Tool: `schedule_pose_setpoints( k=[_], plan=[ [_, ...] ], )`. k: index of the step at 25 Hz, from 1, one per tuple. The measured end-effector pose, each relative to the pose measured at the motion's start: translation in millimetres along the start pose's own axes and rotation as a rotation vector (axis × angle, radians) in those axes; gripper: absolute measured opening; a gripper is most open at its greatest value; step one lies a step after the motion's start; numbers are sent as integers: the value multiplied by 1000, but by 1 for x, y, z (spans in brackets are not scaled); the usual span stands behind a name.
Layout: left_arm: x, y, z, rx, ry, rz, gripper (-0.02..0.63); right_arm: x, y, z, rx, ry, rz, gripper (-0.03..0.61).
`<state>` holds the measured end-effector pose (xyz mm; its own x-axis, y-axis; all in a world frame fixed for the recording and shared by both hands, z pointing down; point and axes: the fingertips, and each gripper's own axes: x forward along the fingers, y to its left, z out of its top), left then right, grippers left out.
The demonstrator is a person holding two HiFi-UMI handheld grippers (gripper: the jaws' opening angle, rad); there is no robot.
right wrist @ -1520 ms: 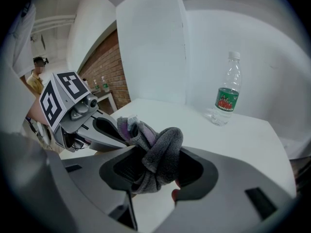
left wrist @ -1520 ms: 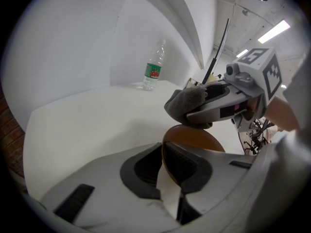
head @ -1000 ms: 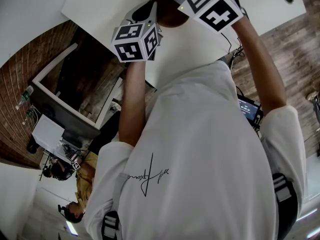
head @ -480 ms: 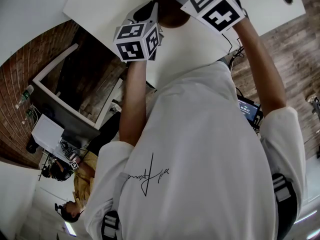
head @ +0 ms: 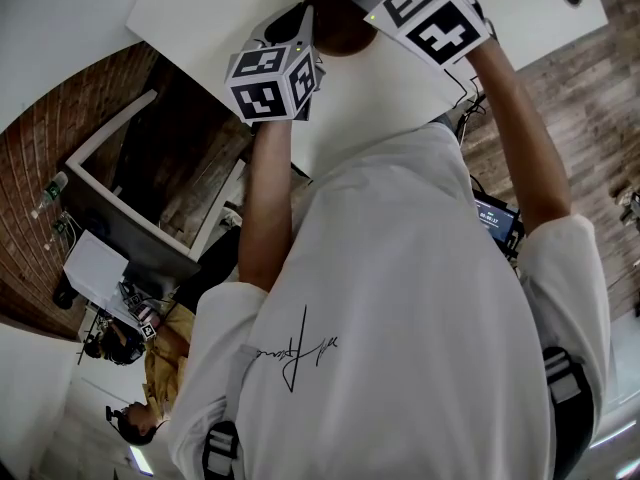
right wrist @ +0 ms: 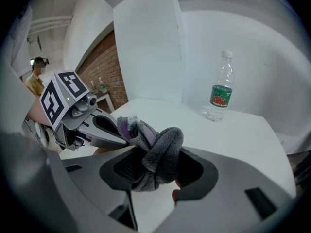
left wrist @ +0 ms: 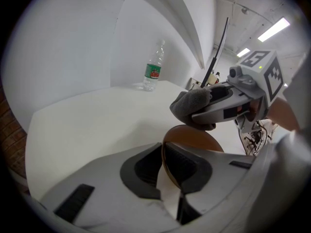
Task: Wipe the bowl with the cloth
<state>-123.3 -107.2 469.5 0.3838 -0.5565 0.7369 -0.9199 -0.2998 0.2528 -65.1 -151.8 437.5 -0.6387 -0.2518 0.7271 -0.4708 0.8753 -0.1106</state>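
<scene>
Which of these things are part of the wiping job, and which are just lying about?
In the job: bowl, gripped at its rim by the left gripper; cloth, held in the right gripper.
Lying about: bottle, upright on the table.

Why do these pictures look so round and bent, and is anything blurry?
Both gripper views are fisheye: dark rounded corners, bent lines. Left gripper view: ceiling lights glare white. Right gripper view: cloth is sharp. Head view: white table nearly washed out.
</scene>
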Motion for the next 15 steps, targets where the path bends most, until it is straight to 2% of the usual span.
schedule_pose_setpoints(
  k=[15],
  plan=[
    [1, 1, -2, 9, -9, 28, 34, -8, 1, -12, 20, 3, -18, 183]
  ],
)
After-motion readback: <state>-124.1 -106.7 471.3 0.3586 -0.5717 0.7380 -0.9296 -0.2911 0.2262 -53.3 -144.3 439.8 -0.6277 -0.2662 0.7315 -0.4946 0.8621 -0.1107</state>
